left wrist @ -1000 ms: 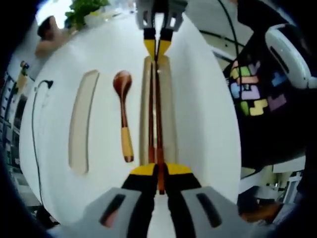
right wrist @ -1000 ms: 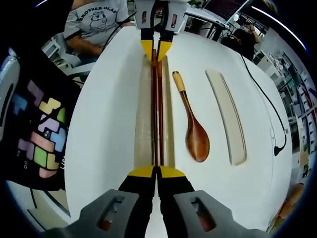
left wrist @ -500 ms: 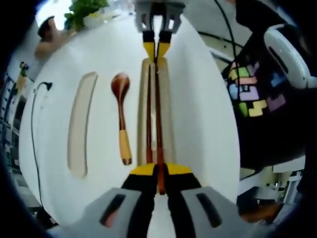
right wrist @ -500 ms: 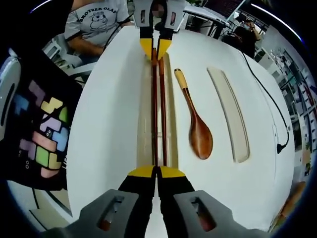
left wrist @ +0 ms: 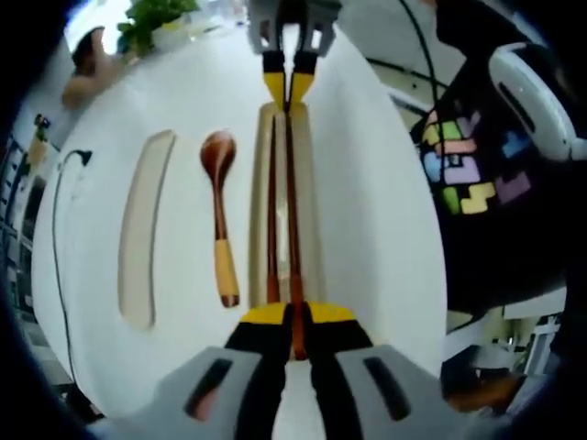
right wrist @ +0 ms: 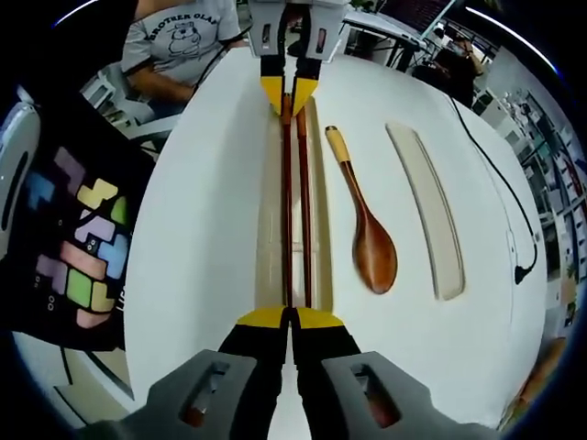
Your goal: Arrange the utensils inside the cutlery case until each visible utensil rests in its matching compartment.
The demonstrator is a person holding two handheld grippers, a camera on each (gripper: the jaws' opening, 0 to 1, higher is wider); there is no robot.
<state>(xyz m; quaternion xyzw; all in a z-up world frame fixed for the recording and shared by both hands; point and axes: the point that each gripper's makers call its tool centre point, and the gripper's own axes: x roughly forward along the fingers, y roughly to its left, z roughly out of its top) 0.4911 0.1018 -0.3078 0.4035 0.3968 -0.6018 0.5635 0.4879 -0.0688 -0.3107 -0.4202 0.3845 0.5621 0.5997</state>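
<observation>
1. Left gripper view, far left: a black cable (left wrist: 57,238) runs down the white table (left wrist: 376,229) near its edge.
2. Left of centre: an empty beige slot (left wrist: 139,240) lies lengthwise; just to its right rests the spoon (left wrist: 220,215), bowl toward the top of the frame, yellow-banded handle toward the bottom.
3. Centre: a long beige tray (left wrist: 307,211) holds two reddish chopsticks (left wrist: 272,220) side by side.
4. Bottom centre: the left gripper (left wrist: 295,316) has its yellow tips together on the near end of one chopstick, which passes between the jaws.
5. Top centre: the right gripper (left wrist: 287,84) meets the far end of the tray, tips nearly together.
6. Right: a person's dark patterned shirt (left wrist: 468,170).
7. Right gripper view, left: the same shirt (right wrist: 78,247); upper left, a seated person in a grey T-shirt (right wrist: 188,41).
8. Centre: the chopsticks (right wrist: 287,202) lie in the tray (right wrist: 267,220); at bottom centre the right gripper (right wrist: 292,318) has its tips pressed together at the chopsticks' near ends, though an actual grip cannot be told.
9. Top centre: the left gripper (right wrist: 291,92).
10. Right: the spoon (right wrist: 365,229), then the slot (right wrist: 429,220), the cable (right wrist: 500,197) beyond.
</observation>
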